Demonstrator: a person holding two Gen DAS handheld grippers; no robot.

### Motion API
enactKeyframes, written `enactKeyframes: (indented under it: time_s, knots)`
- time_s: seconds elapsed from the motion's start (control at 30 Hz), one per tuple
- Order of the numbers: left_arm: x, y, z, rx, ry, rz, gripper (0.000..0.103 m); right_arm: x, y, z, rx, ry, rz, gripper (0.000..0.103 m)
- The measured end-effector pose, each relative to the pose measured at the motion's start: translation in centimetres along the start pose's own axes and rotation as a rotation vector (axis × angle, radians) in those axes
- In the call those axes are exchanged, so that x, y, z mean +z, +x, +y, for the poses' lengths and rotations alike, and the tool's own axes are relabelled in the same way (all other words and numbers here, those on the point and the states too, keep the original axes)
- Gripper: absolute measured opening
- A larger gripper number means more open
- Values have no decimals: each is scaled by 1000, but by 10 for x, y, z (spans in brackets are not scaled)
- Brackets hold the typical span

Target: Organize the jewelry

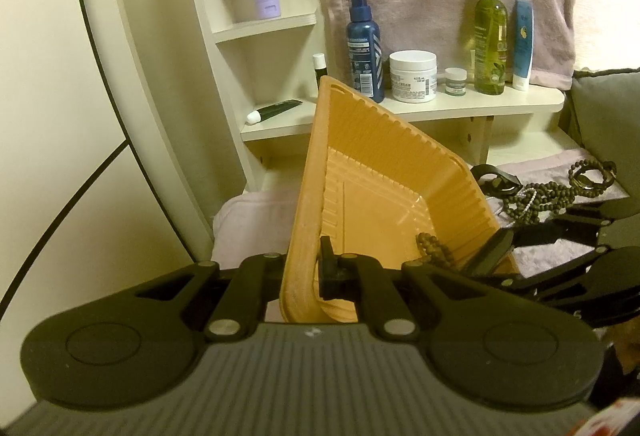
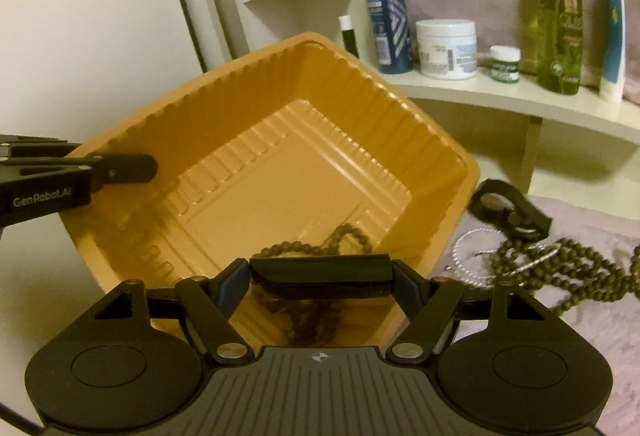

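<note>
Room: white shelves [image 2: 500, 95] at the back hold bottles and jars, and a soft pink cloth [image 2: 580, 316] covers the surface you work on.
Tray: your orange tray [image 2: 280, 123] is tipped up on its side edge, with its open side facing your right hand.
Left hand-held gripper [image 1: 326, 268]: it is pinched tight on the tray's rim and holds the tray up.
Right hand-held gripper [image 2: 320, 272]: its jaws stand wide apart. A dark bar lies across the gap between the tips, and you cannot tell from these views what it is or whether it is gripped.
Beads in tray: one brown bead string [image 2: 316, 244] already lies in the low corner of the tray, just past your right gripper tips.
Jewelry pile [image 2: 560, 268]: more brown beads, a silver chain [image 2: 476, 252] and a black watch [image 2: 508, 211] lie on the cloth, just outside the tray.
Which way: the pile lies to the right of your right gripper and a bit farther back.
Long way of the pile: the beads spread mostly side to side, from the tray's corner out to the right.
Nearer hand: your right hand is nearer, and your left is busy with the tray.
Next move, a guess: you swing your right gripper to the right to reach the pile.
</note>
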State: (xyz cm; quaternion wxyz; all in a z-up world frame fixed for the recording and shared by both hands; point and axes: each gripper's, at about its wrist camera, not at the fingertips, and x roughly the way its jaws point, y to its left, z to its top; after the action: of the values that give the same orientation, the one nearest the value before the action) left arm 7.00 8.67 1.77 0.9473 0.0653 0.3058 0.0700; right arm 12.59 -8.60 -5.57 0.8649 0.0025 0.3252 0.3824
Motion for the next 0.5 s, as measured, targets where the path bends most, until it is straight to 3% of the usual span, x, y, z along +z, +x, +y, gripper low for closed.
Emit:
enactKeyframes:
  time_s: [0.23,0.5]
  knots:
    - [-1,0,-1,0,1,-1,6,0,-18,-4,-61,17,-72,82]
    - [-1,-1,-2,0,7,-7,6,-14,-46,-33,-232,101,-92,82]
